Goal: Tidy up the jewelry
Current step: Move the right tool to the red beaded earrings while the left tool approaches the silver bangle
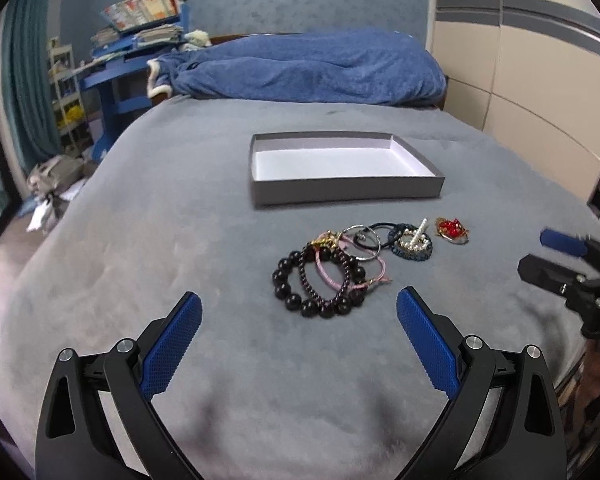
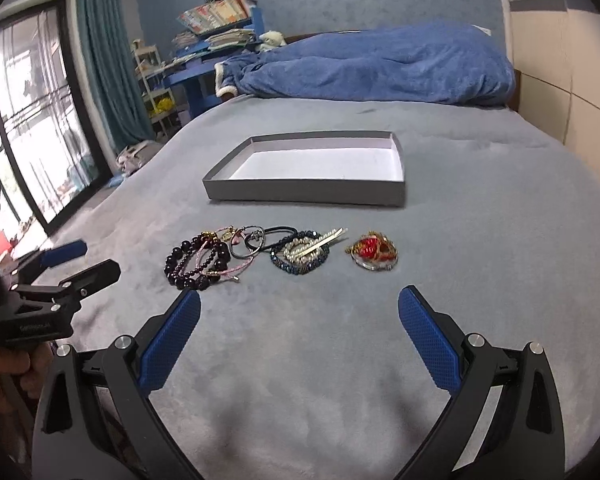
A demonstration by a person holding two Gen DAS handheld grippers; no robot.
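Left gripper (image 1: 299, 308) spread wide, holding nothing, hovering over grey bedspread (image 1: 180, 240) just short of black bead bracelet (image 1: 320, 284). Right gripper (image 2: 299, 308) likewise wide, nothing held. Jewelry in row: bead bracelet, pink cord bracelet (image 1: 364, 272), metal ring (image 1: 360, 244), blue beaded bracelet (image 2: 300, 258), red pendant (image 2: 374, 254) apart at right. Grey box (image 1: 348, 190) beyond, white inside. Small lettering on left gripper body unreadable.

Your grippers' pads (image 1: 172, 344) are blue with a fine grid texture on black arms. Before you on the grey bedcover (image 1: 180, 220) sit a grey box (image 1: 348, 192) lined white, black beads (image 1: 320, 280), a pink cord (image 1: 360, 268) and a red-and-gold brooch (image 2: 374, 254).
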